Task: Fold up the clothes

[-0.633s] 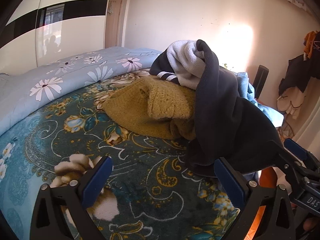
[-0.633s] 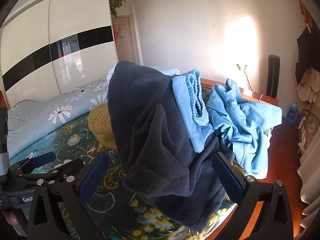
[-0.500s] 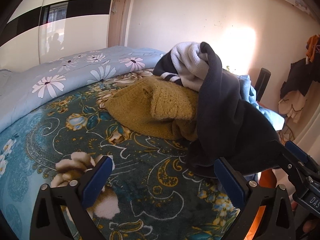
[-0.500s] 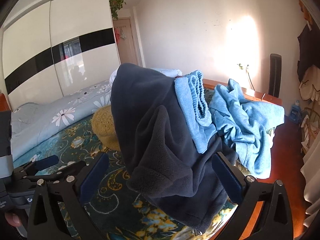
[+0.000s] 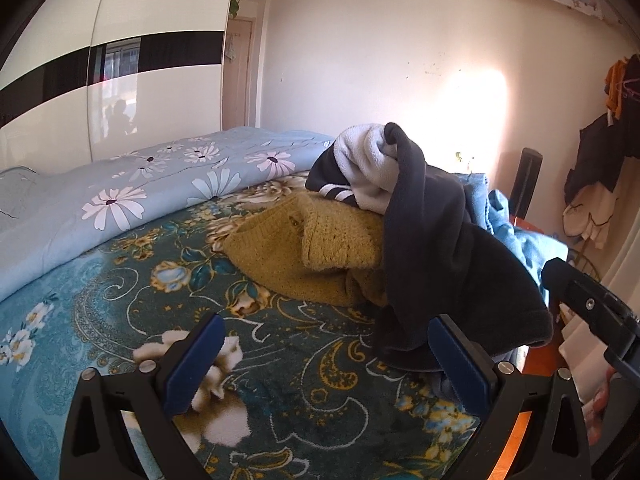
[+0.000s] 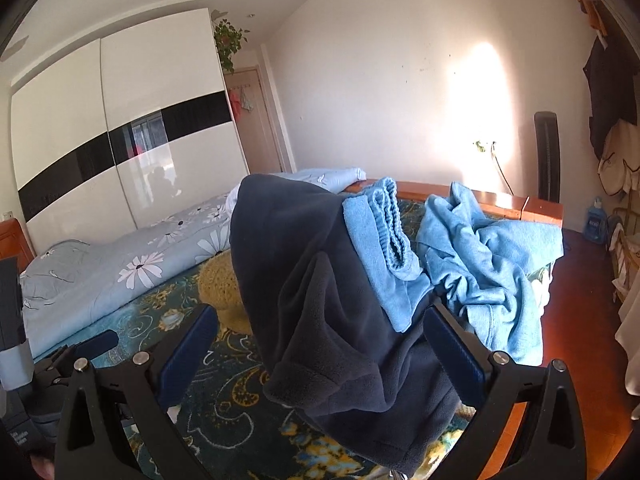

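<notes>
A heap of clothes lies on the bed's floral teal blanket (image 5: 120,312). A dark navy fleece garment (image 6: 320,300) drapes over the heap's near side; it also shows in the left wrist view (image 5: 440,264). Behind it lie a mustard knit sweater (image 5: 312,252), a white and navy striped garment (image 5: 360,168) and crumpled light blue clothes (image 6: 480,256). My left gripper (image 5: 324,364) is open and empty, low over the blanket in front of the heap. My right gripper (image 6: 316,344) is open and empty, with the fleece's hanging edge between its fingers' lines, apart from the pads.
A pale blue daisy quilt (image 5: 140,196) lies along the bed's far side. A white wardrobe with a black band (image 6: 120,140) stands behind. The bed's wooden footboard (image 6: 500,200) and red floor (image 6: 580,320) are on the right. Clothes hang on the right wall (image 5: 608,152).
Both cameras have tilted upward and drawn back slightly, showing more wall and ceiling. The clothes have not moved. Both grippers stay open.
</notes>
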Available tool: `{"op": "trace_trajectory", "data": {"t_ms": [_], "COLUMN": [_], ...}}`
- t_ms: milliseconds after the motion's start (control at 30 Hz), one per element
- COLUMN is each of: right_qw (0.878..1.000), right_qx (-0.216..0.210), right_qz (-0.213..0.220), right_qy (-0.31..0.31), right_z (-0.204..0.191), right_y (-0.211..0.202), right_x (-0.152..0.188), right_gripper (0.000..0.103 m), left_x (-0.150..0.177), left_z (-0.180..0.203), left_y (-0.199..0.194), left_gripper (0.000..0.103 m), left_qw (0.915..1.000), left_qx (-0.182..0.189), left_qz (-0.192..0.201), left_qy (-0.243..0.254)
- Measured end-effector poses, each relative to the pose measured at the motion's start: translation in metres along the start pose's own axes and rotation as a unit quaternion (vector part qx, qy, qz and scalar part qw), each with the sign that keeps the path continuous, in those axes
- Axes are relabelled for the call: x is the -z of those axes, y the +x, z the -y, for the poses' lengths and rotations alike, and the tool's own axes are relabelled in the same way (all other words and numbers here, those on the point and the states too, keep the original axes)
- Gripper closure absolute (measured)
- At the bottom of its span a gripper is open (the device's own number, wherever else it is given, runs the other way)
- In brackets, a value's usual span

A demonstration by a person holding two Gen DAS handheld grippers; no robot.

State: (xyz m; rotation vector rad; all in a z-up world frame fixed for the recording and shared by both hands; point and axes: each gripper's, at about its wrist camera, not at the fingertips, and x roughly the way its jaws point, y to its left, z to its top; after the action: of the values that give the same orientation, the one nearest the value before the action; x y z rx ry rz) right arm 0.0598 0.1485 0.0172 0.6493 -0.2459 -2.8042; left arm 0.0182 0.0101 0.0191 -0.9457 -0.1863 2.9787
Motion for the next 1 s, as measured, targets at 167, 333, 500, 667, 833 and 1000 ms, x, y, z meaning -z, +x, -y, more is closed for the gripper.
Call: {"op": "trace_trajectory", "data": {"t_ms": [167, 333, 500, 667, 833, 1000], "right_qw": [1.000, 0.999, 0.999, 0.999, 0.999, 0.999], "right_qx": [-0.008, 0.002, -0.012, -0.019, -0.025, -0.032], "right_qz": [-0.011, -0.027, -0.031, -0.027, -0.026, -0.026], "right_qy": [-0.006, -0.028, -0.029, -0.017, -0.015, -0.022], "right_z": [0.001, -0.001, 0.000, 0.003, 0.004, 0.003], "right_y": [0.003, 0.009, 0.012, 0.016, 0.019, 0.021], "right_x": [0.001, 0.002, 0.003, 0.003, 0.003, 0.004], "right_gripper": [0.000, 0.000, 0.000, 0.000, 0.000, 0.000], "left_x": [0.001, 0.001, 0.003, 0.005, 0.005, 0.004], "left_z": [0.003, -0.004, -0.010, -0.012, -0.013, -0.014], "left_y": [0.000, 0.007, 0.013, 0.016, 0.020, 0.019], "left_gripper": [0.000, 0.000, 0.000, 0.000, 0.000, 0.000], "left_qw": [0.9999, 0.9989, 0.9980, 0.9976, 0.9951, 0.9948], "left_qx": [0.013, 0.029, 0.028, 0.030, 0.061, 0.064], "left_qz": [-0.007, -0.023, -0.036, -0.043, -0.048, -0.038], "left_qy": [0.003, -0.028, -0.044, -0.046, -0.061, -0.070]}}
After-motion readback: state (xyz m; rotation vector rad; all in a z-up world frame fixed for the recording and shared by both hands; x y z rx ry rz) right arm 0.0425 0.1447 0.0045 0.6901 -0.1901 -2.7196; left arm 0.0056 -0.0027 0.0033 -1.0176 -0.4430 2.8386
